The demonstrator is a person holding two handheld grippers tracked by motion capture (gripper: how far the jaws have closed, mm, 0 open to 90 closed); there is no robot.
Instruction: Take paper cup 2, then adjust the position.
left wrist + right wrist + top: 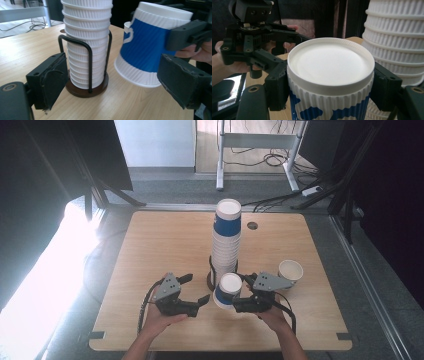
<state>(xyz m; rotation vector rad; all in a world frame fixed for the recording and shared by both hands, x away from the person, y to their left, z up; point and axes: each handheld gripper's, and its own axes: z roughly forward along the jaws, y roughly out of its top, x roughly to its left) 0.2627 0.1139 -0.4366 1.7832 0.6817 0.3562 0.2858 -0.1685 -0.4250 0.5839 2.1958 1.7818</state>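
Beside cup stack point(226, 245): right hand-held gripper point(239, 303) clamps tilted blue cup point(227, 290); left hand-held gripper point(196, 296) wide, unloaded, just beside.

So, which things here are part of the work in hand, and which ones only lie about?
Part of the work:
- blue cup, upside down, clamped in the right gripper
- cup stack in its wire holder
- left gripper, open beside the cup

Only lying about:
- single cup, upright, at the right of the table
- cables on the floor behind
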